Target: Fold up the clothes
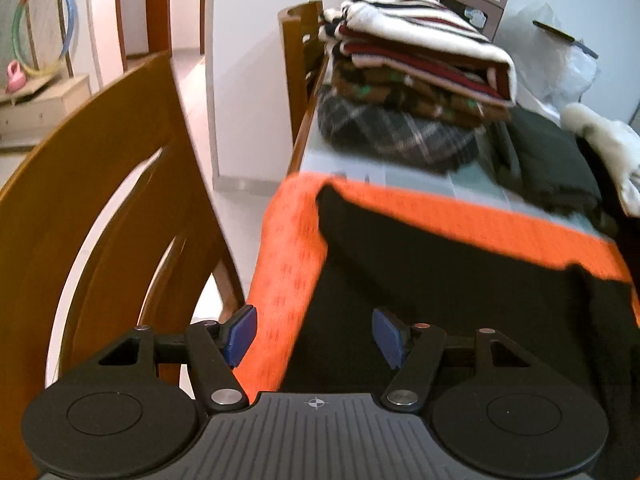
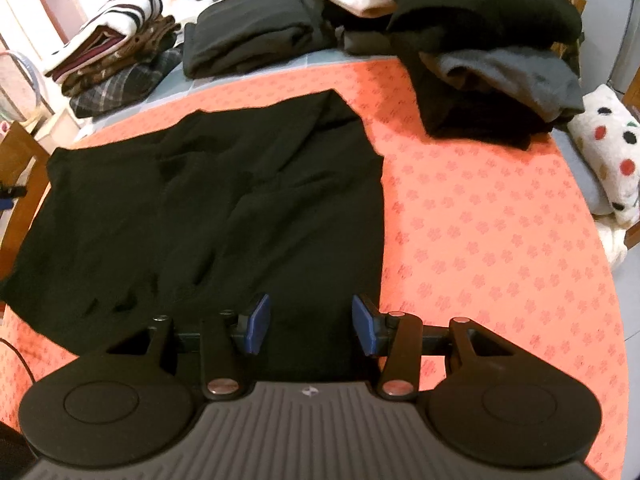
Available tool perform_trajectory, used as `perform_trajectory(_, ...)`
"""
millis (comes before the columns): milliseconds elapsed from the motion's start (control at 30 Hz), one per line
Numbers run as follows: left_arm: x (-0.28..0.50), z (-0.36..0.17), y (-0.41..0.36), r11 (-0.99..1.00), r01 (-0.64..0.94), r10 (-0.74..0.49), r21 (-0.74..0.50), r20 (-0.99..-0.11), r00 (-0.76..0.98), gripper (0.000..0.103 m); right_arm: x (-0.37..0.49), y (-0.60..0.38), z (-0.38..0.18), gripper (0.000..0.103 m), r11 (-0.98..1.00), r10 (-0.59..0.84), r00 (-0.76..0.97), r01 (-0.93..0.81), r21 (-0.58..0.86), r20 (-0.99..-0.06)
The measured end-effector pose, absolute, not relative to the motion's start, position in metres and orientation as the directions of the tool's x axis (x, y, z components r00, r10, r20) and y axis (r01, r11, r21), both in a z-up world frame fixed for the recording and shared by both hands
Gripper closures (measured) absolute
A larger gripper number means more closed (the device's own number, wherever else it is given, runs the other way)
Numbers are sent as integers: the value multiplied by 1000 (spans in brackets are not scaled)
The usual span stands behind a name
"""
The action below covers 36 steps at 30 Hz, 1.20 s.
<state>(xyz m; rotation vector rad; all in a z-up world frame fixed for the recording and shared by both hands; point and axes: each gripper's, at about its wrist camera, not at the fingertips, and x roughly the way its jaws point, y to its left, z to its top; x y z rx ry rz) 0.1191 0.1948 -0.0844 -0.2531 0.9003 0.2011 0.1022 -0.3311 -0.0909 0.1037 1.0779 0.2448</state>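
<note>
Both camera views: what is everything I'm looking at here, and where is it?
black garment: one, black, spread flat on the cloth
tablecloth: one, orange with flower print, over the table
folded stack: one, striped white, brown and plaid layers, far left corner
dark folded piece: one, black, far side
loose heap: one, black and grey, far right
spotted cushion: one, white with dots, right edge
wooden chair: one, brown, left of table
left claw: open, empty
right claw: open, above garment
</note>
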Motion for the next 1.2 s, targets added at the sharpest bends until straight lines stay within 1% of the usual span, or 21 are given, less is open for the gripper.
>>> perform_trajectory(100, 84, -86, 187, 952, -273, 51, -138, -807, 588, 37, 94, -332, -91, 50, 963, 266, 439, -157, 217, -859)
perform_trajectory(133, 73, -87, 185, 953, -268, 43, -141, -812, 582, 37, 90, -333, -91, 47, 962, 271, 434, -161, 222, -859)
perform_trajectory(200, 54, -93, 180, 957, -264, 53, -119, -824, 564, 37, 84, -333, -91, 45, 960, 276, 426, -170, 224, -862)
perform_trajectory(433, 28, -123, 171, 952, -293, 83, -83, -855, 512, 37, 73, -335, -102, 45, 955, 286, 395, -191, 226, -873)
perform_trajectory(467, 27, -126, 170, 953, -294, 92, -74, -853, 513, 38, 72, -334, -104, 47, 955, 284, 392, -193, 223, -875)
perform_trajectory(500, 27, -128, 169, 953, -294, 100, -66, -851, 515, 42, 71, -333, -106, 52, 957, 275, 392, -194, 213, -878)
perform_trajectory(533, 26, -128, 167, 956, -288, 107, -60, -841, 531, 66, 70, -332, -109, 74, 959, 267, 392, -196, 203, -881)
perform_trajectory(567, 25, -127, 165, 958, -282, 114, -54, -830, 546, 85, 69, -330, -110, 102, 961, 258, 393, -197, 194, -882)
perform_trajectory(667, 18, -115, 162, 955, -289, 118, -67, -808, 577, 90, 64, -329, -106, 102, 964, 245, 420, -203, 172, -874)
perform_trajectory(733, 13, -101, 157, 955, -292, 134, -58, -791, 597, 90, 61, -332, -92, 102, 967, 228, 461, -207, 146, -858)
perform_trajectory(867, -4, -66, 154, 947, -305, 122, -99, -768, 629, 90, 60, -353, -55, 102, 976, 201, 538, -186, 117, -819)
perform_trajectory(967, -17, -60, 154, 937, -327, 111, -121, -786, 608, 90, 60, -368, -42, 102, 977, 193, 550, -186, 107, -813)
perform_trajectory(1033, -23, -69, 154, 935, -336, 115, -113, -799, 590, 88, 61, -375, -44, 102, 975, 199, 533, -191, 112, -823)
perform_trajectory(1100, -30, -81, 156, 924, -362, 117, -121, -812, 571, 83, 61, -376, -50, 102, 971, 217, 511, -197, 133, -832)
perform_trajectory(1133, -34, -87, 156, 919, -375, 118, -125, -819, 562, 79, 61, -374, -54, 100, 969, 229, 500, -200, 145, -835)
perform_trajectory(1167, -37, -90, 156, 915, -386, 135, -115, -815, 564, 69, 61, -371, -59, 98, 964, 246, 489, -210, 160, -837)
perform_trajectory(1200, -39, -90, 156, 915, -390, 150, -104, -809, 568, 63, 61, -368, -63, 98, 960, 261, 479, -220, 174, -838)
